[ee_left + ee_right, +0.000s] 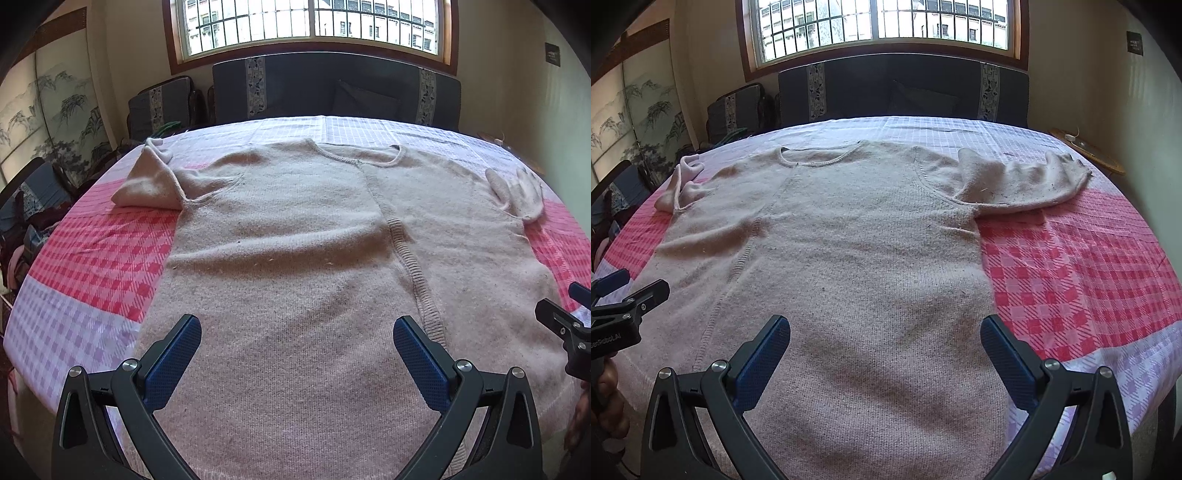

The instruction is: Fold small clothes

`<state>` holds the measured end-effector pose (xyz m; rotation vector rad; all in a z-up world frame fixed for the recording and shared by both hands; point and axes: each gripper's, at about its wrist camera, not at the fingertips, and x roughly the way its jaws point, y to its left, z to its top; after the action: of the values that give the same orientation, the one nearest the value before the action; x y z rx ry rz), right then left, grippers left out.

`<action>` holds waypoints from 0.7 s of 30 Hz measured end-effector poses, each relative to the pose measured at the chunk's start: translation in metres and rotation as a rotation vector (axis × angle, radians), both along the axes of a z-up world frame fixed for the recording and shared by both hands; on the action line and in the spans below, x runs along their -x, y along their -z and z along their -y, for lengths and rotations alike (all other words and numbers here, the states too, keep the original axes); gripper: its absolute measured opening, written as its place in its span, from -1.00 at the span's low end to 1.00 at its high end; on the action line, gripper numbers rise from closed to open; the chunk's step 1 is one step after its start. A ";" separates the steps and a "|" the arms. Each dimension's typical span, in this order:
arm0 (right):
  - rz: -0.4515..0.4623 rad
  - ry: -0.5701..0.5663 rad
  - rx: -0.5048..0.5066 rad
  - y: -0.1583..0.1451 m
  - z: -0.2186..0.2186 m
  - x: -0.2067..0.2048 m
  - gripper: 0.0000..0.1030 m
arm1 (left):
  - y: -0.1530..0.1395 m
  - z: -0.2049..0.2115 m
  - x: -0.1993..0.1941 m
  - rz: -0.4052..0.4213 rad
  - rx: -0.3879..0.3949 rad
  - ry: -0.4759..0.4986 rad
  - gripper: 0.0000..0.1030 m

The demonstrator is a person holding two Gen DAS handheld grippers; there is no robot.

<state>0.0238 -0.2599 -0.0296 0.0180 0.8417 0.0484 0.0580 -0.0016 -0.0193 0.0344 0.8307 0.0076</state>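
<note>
Pale pink sweater (295,236) lies flat across the checked bedspread (92,266). Left gripper (297,341) and right gripper (885,341) both hover spread over its near hem. Pinch both layers evenly before folding.

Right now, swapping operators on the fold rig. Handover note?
Left claw: open, empty, hovering over the sweater's near hem.
Right claw: open, empty, also above the hem end.
Sweater: spread flat on the checked cloth, neckline far from you. Left sleeve bunched at the shoulder; right sleeve lies outward, rumpled.
Done: laid out only.
Left: all folds, sleeves in first.
</note>
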 end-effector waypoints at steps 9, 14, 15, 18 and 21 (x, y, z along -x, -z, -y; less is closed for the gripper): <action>-0.010 0.011 -0.001 0.002 0.015 -0.017 0.99 | 0.004 0.005 -0.010 -0.015 -0.006 0.009 1.00; -0.006 0.016 -0.009 0.002 0.026 -0.029 0.99 | 0.007 0.009 -0.015 -0.017 -0.007 0.016 1.00; -0.005 0.019 -0.008 0.001 0.029 -0.032 0.99 | 0.008 0.010 -0.016 -0.016 -0.005 0.018 1.00; -0.005 0.025 -0.010 0.000 0.040 -0.042 0.99 | 0.009 0.011 -0.019 -0.018 0.005 0.021 1.00; -0.003 0.038 -0.014 -0.002 0.055 -0.053 0.99 | 0.010 0.012 -0.022 -0.018 0.012 0.026 1.00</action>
<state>0.0772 -0.3145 -0.0272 0.0474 0.8434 0.0185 0.0797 -0.0134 -0.0293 0.0341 0.8485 -0.0223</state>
